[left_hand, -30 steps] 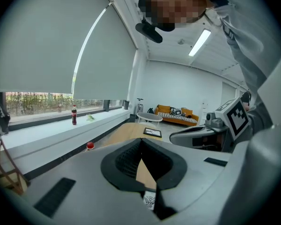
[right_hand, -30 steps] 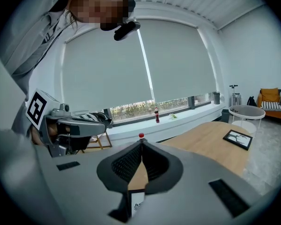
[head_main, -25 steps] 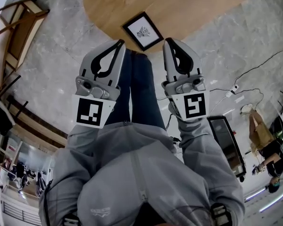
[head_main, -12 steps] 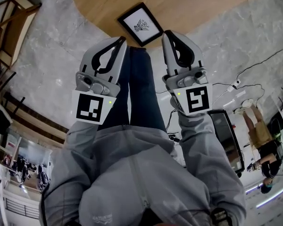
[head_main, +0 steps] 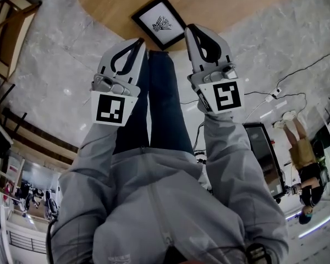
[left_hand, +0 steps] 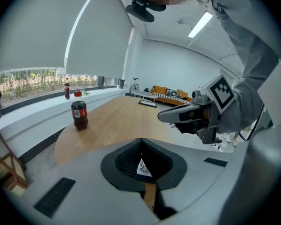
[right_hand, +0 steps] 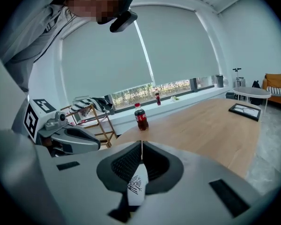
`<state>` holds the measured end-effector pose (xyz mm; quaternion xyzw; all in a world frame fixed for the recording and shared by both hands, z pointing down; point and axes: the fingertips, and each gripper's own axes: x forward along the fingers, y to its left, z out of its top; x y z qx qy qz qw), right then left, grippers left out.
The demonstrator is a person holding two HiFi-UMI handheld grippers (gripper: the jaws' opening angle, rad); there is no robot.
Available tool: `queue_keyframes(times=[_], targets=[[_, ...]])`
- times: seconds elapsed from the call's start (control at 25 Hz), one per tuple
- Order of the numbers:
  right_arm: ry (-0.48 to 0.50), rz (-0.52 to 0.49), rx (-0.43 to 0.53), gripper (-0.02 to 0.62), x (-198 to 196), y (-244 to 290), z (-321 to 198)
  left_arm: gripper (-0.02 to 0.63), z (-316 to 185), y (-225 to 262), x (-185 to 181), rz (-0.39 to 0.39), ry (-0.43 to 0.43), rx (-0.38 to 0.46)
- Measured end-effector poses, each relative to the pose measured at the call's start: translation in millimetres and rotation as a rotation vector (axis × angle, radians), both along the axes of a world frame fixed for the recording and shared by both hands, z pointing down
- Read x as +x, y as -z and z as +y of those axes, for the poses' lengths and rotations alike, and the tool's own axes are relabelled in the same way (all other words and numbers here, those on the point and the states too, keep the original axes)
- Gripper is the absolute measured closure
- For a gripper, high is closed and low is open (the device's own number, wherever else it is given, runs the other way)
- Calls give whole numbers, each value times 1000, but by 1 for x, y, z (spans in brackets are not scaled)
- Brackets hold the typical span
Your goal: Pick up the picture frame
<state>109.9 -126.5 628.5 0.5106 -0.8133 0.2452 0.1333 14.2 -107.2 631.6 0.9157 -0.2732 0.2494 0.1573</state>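
A wooden table (head_main: 225, 1) stands on grey marble floor (head_main: 60, 54) beside white-blinded windows (right_hand: 178, 86).

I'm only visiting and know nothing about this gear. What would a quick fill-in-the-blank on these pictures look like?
The picture frame lies flat on a table made of ____.
The left gripper and the right gripper both have their jaws ____.
The bottle on the table stands ____.
Missing words: wood; shut; upright.
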Motion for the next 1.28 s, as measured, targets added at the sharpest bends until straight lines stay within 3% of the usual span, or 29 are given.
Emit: queue_keyframes(times=[0.4,1.04,1.08,1.12,1.16,1.28], targets=[[61,41,-7,563,-4,-40,2,588,13,-45,3,-54,-36,-24],[142,108,-238,556,-2,-111,19,588,34,-101,-3,-86,20,-172],[154,109,-255,534,-3,-115,20,588,36,-103,-4,-89,21,-179],[164,110,-272,458,-3,-119,21,588,37,-104,-5,-92,22,-185],[172,112,-287,420,-4,-122,22,588,38,-106,-7,-94,24,-191],[179,131,-313,422,-4,-127,22,588,40,-109,-13,-102,34,-204]])
